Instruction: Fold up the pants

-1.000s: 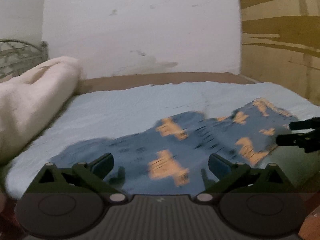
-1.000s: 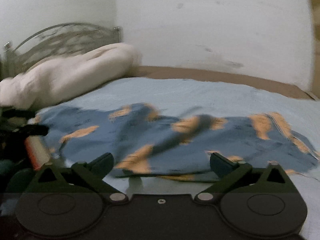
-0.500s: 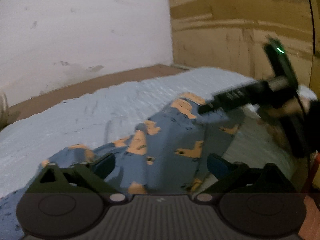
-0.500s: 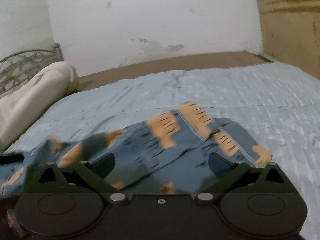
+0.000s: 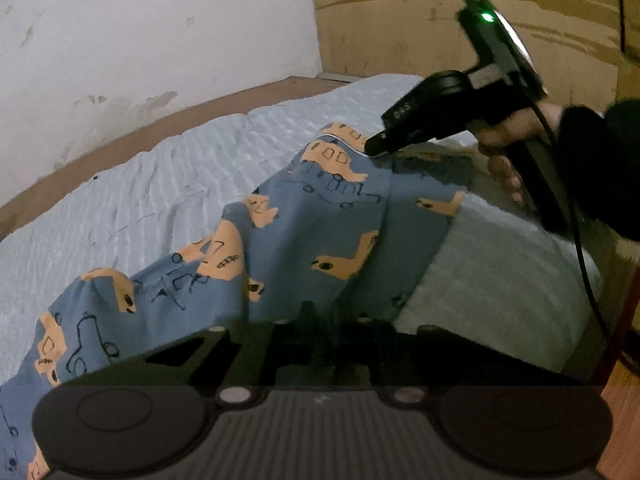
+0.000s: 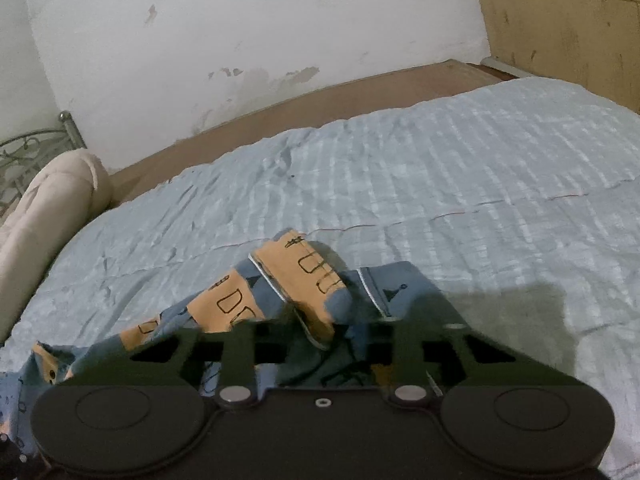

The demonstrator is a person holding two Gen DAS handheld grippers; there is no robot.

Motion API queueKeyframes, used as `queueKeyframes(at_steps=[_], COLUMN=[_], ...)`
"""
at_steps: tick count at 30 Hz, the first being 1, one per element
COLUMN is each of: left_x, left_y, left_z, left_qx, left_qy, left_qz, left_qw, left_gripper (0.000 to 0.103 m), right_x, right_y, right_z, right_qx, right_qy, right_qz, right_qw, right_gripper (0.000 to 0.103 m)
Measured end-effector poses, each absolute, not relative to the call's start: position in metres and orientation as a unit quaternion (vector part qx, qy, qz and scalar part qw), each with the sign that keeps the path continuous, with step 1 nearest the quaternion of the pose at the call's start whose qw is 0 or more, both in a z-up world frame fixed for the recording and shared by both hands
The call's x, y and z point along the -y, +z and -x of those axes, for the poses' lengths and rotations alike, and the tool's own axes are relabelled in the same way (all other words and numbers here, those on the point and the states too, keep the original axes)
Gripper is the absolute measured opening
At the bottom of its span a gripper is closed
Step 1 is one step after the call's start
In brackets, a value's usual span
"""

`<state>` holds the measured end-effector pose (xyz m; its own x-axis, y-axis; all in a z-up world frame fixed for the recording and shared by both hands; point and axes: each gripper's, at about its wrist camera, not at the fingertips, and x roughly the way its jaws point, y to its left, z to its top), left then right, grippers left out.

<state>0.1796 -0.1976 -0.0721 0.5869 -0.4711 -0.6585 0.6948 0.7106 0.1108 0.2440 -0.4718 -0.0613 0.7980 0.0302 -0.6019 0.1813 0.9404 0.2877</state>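
Both grippers have just been snapping closed since half a second back, when their jaws were standing wide over the cloth. Now the left gripper (image 5: 320, 320) is sitting with its jaws pinched together on the near edge of the pants (image 5: 280, 248), and the right gripper (image 6: 320, 340) is clamping a bunched hem of the same pants (image 6: 304, 284), fabric poking up between its narrow jaws. In the left view the right gripper (image 5: 378, 146) is biting the far corner, with a hand (image 5: 508, 140) in a dark sleeve (image 5: 600, 168) working its handle.

The pants are soft blue knit with orange car shapes and thin black doodles, lying rumpled across the near side of the bed, running left to right. The bedsheet (image 6: 420, 168) is pale blue, ribbed and a bit wrinkly. Far left, a puffy cream blanket (image 6: 52, 200) is rolling up beside a curly metal headboard (image 6: 24, 156). Behind is a scuffed white wall (image 6: 240, 32) and rough wooden boarding (image 5: 400, 20).
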Motion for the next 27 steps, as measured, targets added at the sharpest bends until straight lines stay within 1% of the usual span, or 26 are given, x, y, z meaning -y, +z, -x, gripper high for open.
queueKeyframes(at_steps=[4, 7, 10, 13, 15, 17, 20, 22, 24, 25, 27], left_x=[0.191, 0.188, 0.195, 0.203, 0.203, 0.202, 0.201, 0.202, 0.203, 0.203, 0.203], left_y=[-0.058, -0.046, -0.053, -0.068, -0.071, -0.071, -0.071, -0.073, -0.073, -0.073, -0.072], left_z=[-0.178, -0.170, -0.165, -0.164, -0.162, -0.163, -0.167, -0.166, -0.166, -0.165, -0.165], left_qx=[-0.298, -0.283, -0.294, -0.319, -0.318, -0.319, -0.323, -0.324, -0.324, -0.324, -0.325], left_qy=[-0.332, -0.349, -0.362, -0.361, -0.357, -0.355, -0.354, -0.353, -0.351, -0.351, -0.350], left_qz=[-0.148, -0.137, -0.146, -0.157, -0.158, -0.153, -0.149, -0.150, -0.151, -0.150, -0.147], left_qw=[0.883, 0.883, 0.872, 0.862, 0.864, 0.865, 0.865, 0.865, 0.865, 0.865, 0.866], left_gripper=[0.001, 0.001, 0.001, 0.001, 0.000, 0.000, 0.001, 0.001, 0.001, 0.001, 0.001], right_x=[0.468, 0.469, 0.472, 0.480, 0.485, 0.486, 0.483, 0.483, 0.483, 0.484, 0.483], right_y=[-0.048, -0.028, -0.016, -0.031, -0.047, -0.055, -0.054, -0.047, -0.040, -0.037, -0.034], right_z=[-0.239, -0.221, -0.194, -0.175, -0.170, -0.165, -0.168, -0.174, -0.182, -0.192, -0.209], right_qx=[-0.289, -0.255, -0.241, -0.269, -0.296, -0.301, -0.297, -0.289, -0.282, -0.284, -0.293], right_qy=[-0.037, -0.047, -0.074, -0.097, -0.108, -0.110, -0.107, -0.111, -0.107, -0.099, -0.088], right_qz=[-0.157, -0.145, -0.125, -0.123, -0.126, -0.132, -0.119, -0.106, -0.096, -0.089, -0.068], right_qw=[0.944, 0.955, 0.960, 0.950, 0.941, 0.938, 0.941, 0.945, 0.949, 0.949, 0.950], right_gripper=[0.011, 0.011, 0.011, 0.011, 0.011, 0.012, 0.019, 0.031, 0.037, 0.039, 0.039])
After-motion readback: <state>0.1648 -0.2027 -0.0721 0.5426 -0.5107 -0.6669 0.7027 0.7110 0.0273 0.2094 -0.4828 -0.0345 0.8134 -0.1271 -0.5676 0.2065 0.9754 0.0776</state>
